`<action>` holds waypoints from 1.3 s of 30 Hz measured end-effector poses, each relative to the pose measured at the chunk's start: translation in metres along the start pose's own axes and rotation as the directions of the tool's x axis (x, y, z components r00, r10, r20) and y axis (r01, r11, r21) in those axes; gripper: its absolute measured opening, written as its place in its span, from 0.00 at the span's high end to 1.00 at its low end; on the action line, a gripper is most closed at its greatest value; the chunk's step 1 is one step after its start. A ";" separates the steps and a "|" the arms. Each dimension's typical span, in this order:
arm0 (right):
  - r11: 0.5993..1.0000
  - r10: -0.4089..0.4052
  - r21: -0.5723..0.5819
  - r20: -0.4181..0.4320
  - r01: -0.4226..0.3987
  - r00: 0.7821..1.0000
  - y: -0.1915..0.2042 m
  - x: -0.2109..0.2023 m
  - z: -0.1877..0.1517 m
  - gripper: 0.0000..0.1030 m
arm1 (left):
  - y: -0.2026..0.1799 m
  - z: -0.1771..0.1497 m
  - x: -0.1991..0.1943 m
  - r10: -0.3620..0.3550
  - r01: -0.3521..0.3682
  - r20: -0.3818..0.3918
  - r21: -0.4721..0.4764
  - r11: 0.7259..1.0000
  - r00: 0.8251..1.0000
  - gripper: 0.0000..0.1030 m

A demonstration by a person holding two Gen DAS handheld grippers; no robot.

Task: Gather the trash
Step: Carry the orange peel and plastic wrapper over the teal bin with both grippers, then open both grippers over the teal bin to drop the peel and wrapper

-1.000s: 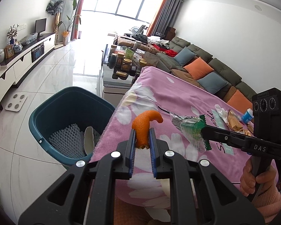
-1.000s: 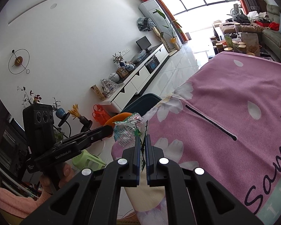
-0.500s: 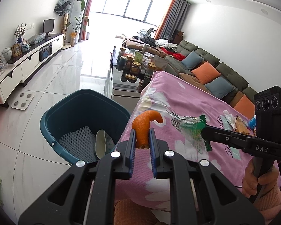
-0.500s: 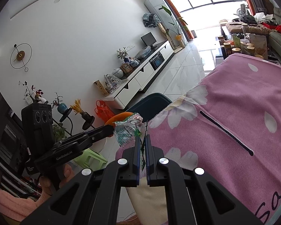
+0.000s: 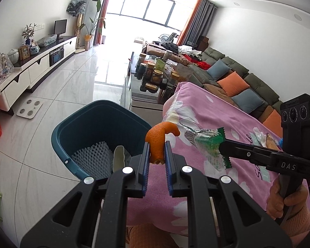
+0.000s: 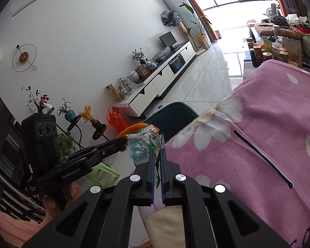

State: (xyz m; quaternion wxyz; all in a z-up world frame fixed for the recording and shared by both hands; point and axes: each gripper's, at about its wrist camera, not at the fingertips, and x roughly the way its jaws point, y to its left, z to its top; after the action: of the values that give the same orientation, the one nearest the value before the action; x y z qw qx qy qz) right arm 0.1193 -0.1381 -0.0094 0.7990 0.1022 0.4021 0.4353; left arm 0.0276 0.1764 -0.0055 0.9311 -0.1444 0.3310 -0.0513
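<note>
The left gripper (image 5: pixel 157 152) is clamped on a curled piece of orange peel (image 5: pixel 159 139), which stands upright between the two blue-padded fingers (image 5: pixel 146 159) with its hooked tip pointing right. The peel is held above the near corner of the table, just beside the rim of the teal bin (image 5: pixel 80 122). The bin stands on the tiled floor (image 5: pixel 72 82) against the left edge of the table and contains a white foam net (image 5: pixel 91 159) and a pale curved scrap (image 5: pixel 118 158). The right gripper (image 6: pixel 157 157) is closed on a crumpled green and silver wrapper (image 6: pixel 141 144); only a thin edge of the wrapper is pinched between its fingers. In the left wrist view, the wrapper (image 5: pixel 206 142) is held in the air just to the right of the peel, above the pink floral cloth (image 5: pixel 217 111) covering the table. More wrappers (image 5: pixel 266 139) lie on the cloth at the far right, partly hidden behind the right gripper. A low coffee table (image 5: pixel 146 97) carrying jars stands beyond the cloth-covered table.
</note>
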 end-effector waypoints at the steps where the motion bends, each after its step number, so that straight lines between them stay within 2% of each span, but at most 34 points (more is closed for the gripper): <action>1: 1.000 0.000 -0.002 -0.002 0.000 1.000 0.001 0.002 0.001 0.96 | 0.001 0.000 0.001 0.002 -0.002 -0.001 -0.002 1.000 1.000 0.86; 39: 1.000 -0.006 0.004 -0.067 0.006 0.998 0.008 0.058 0.029 0.96 | 0.038 0.005 0.032 0.102 -0.105 -0.032 -0.093 0.990 0.994 0.86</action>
State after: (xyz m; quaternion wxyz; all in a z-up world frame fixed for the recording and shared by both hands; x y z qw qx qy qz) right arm 0.1528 -0.0832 -0.0183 0.7863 0.0879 0.4298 0.4352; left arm 0.0555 0.2082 -0.0323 0.9200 -0.1705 0.3527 0.0109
